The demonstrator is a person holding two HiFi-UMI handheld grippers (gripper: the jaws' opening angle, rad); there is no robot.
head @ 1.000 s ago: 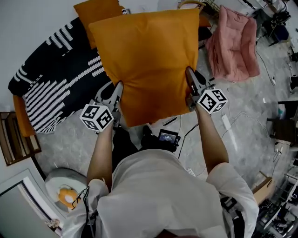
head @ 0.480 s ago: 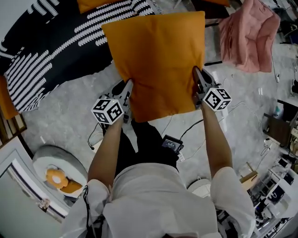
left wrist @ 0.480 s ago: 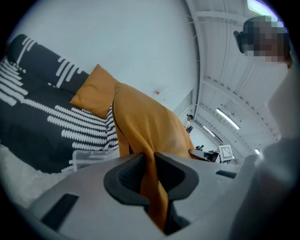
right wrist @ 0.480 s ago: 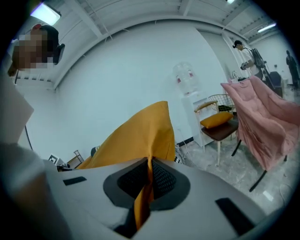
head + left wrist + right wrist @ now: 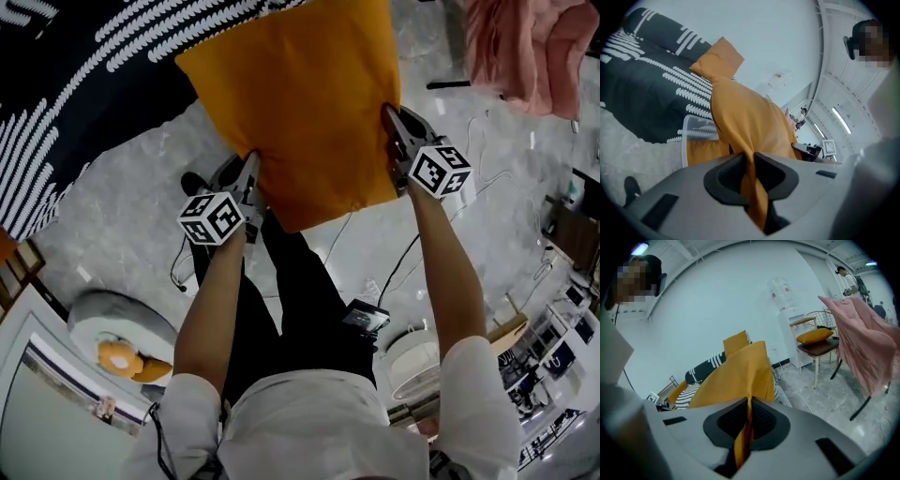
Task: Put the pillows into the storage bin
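Item 1: orange pillow point(image 5: 300, 103). Square, plain cover, held up in the air in front of the person, above the grey floor point(image 5: 122, 234). It hangs between the two grippers, gripped at its left and right edges near the lower corners.

Item 2: left gripper point(image 5: 750, 158). Its fingers point(image 5: 725, 177) are narrow, pinching a fold of the pillow's cover, with the cloth bunched between them.

Item 3: right gripper point(image 5: 750, 405). Its fingers point(image 5: 766, 420) are pressed together on a thin edge of the same cover.

Item 4: storage bin point(image 5: 688, 140). Pale walls, standing on the floor beyond the held pillow, in front of the striped blanket; something orange shows inside it.

Item 5: striped blanket point(image 5: 84, 84). Black with white bars, spread to the person's left.

Item 6: second orange pillow point(image 5: 719, 58). Rests on the striped blanket against the white wall.

Item 7: pink cloth point(image 5: 525, 42). Draped to the person's right, well apart from the held pillow.

Item 8: chair point(image 5: 816, 350). Stands by the wall with an orange cushion on its seat, just beside the pink cloth.
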